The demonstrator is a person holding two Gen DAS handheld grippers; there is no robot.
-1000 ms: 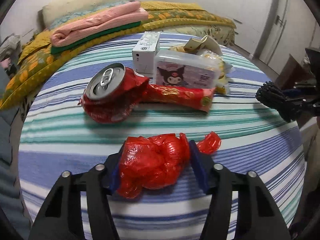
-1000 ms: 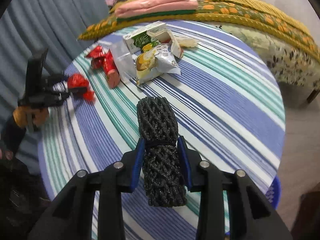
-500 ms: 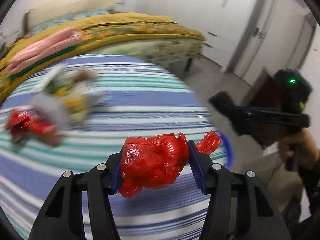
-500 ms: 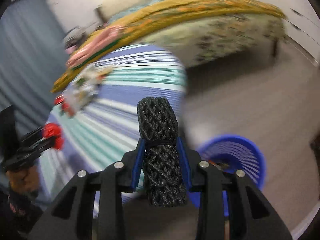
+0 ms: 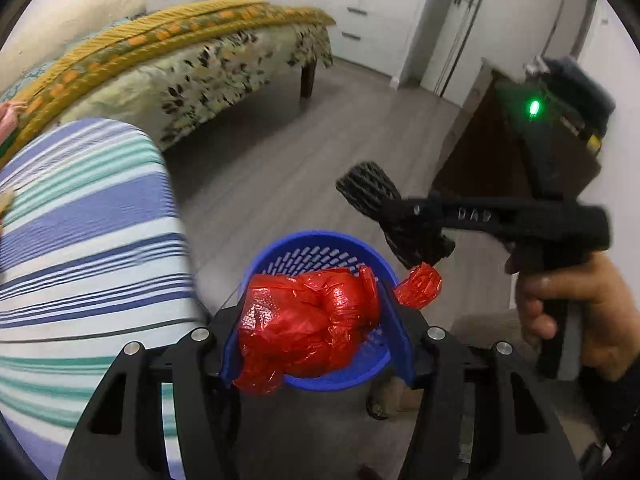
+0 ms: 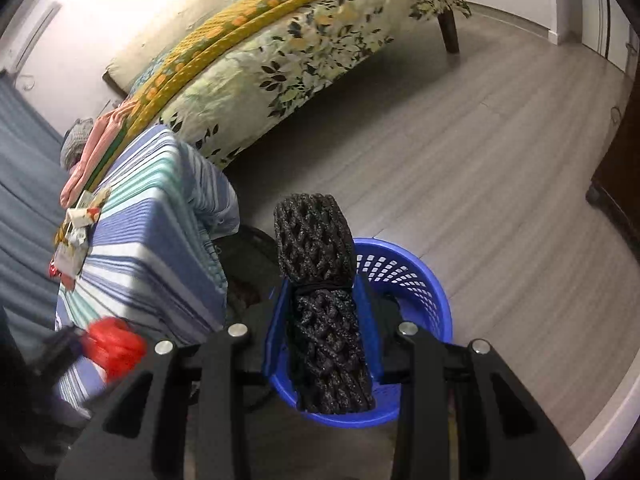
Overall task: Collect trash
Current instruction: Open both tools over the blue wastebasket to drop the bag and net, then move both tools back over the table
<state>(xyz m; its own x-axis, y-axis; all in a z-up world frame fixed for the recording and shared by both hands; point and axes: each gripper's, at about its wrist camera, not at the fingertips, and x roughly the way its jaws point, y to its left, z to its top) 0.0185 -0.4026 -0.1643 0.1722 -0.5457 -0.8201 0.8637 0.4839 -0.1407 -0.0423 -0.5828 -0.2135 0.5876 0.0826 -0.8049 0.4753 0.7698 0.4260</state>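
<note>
My left gripper (image 5: 316,332) is shut on a crumpled red plastic bag (image 5: 308,320) and holds it over the blue perforated basket (image 5: 320,246) on the floor. My right gripper (image 6: 320,320) is shut on a rolled black foam net (image 6: 320,280) and holds it above the same basket (image 6: 416,280). In the left wrist view the right gripper (image 5: 404,236) with the black net (image 5: 366,190) hangs just right of the basket. In the right wrist view the red bag (image 6: 114,346) shows at lower left.
A round table with a striped cloth (image 5: 88,240) stands left of the basket, with several wrappers and cartons (image 6: 76,232) on it. A bed with a floral skirt (image 6: 300,56) is behind. A dark cabinet (image 5: 492,152) stands at the right. Grey wood floor (image 6: 480,160) surrounds the basket.
Both grippers swung from over the table to the right and down over the blue basket, each still holding its piece of trash. The table's trash has left the left view.
</note>
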